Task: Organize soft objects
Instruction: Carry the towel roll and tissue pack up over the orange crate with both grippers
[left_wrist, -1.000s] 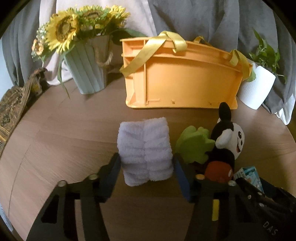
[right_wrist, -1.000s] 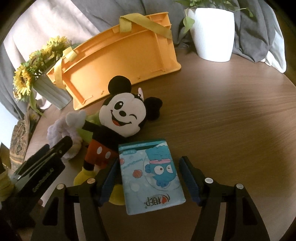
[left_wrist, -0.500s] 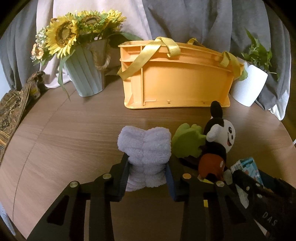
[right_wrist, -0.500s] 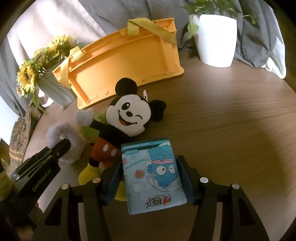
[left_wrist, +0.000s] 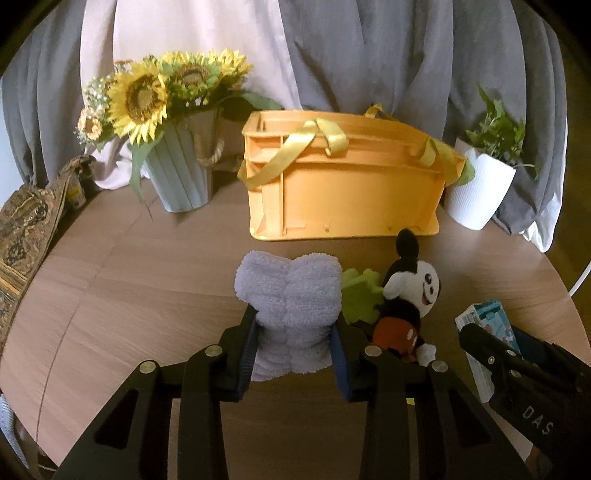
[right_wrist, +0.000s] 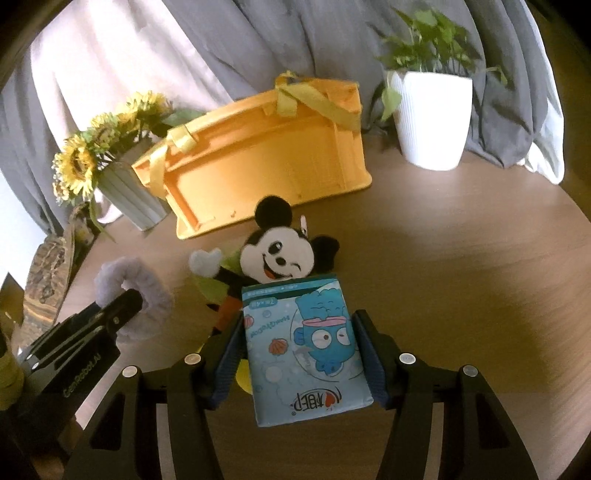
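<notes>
Lavender terry towel, folded (left_wrist: 288, 295), is gripped in the left claw (left_wrist: 293, 350); the right claw (right_wrist: 303, 350) clamps a blue tissue pack (right_wrist: 306, 343). Nothing visibly binned; the mouse plush (right_wrist: 280, 251) lies on the table (right_wrist: 461, 258).

Two close wrist views, shared basket (left_wrist: 343, 184)

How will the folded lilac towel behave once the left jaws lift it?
The lilac towel looks soft: it pinches in where the left gripper squeezes it. Its free top bulges outward, so it may flop. Plush pile probably resists slipping.
</notes>
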